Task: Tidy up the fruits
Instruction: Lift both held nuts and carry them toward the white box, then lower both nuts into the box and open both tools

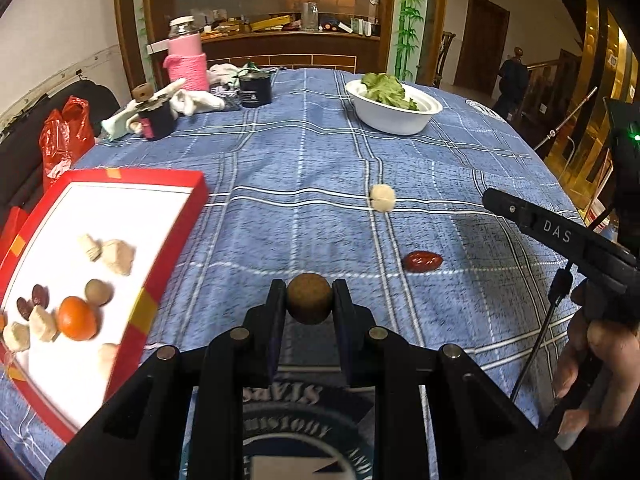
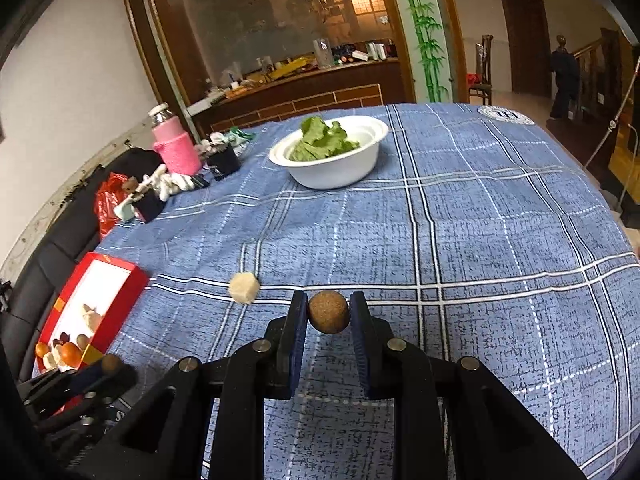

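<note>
Holding a brown round fruit (image 1: 309,298) apiece, both tongs are clenched: the left tongs (image 1: 309,300) sit just right of the red tray (image 1: 176,236), nearer it; the right tongs (image 2: 328,312) grip their brown fruit (image 2: 328,312) farther right, over the surface (image 2: 500,240).

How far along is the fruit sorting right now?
Partly done: the red tray already holds an orange and other pieces. Each hand-held gripper, left and right, grips a brown longan. A red date and a pale chunk remain on the tablecloth.
</note>
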